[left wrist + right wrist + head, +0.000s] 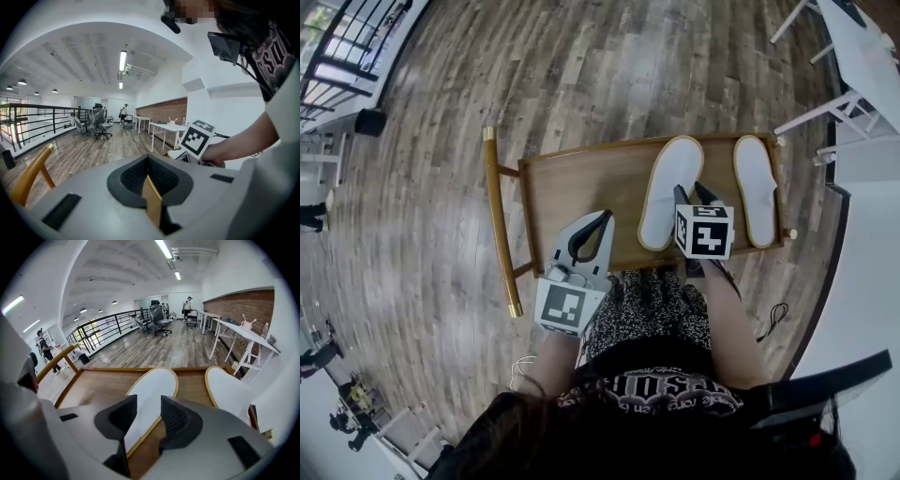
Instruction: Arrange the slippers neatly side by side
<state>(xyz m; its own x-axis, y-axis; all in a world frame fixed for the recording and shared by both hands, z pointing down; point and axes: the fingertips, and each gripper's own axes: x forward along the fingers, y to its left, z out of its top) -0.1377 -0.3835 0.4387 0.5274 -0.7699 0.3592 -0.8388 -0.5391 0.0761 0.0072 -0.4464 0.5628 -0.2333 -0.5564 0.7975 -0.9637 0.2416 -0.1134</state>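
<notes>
Jaws first: my right gripper stands wide open just over the heel end of the angled slipper, pressing on nothing, while my left gripper is closed and empty, off to the side. Both slippers lie flat on the wooden tray, the straight slipper near its right end, with a strip of wood showing between them. I judge them light, thin and floppy (hotel-type, I'd guess), likely to slide easily on the smooth wood and fold if lifted by one end. I'd pinch the tan-edged heel rim and drag, not lift.
</notes>
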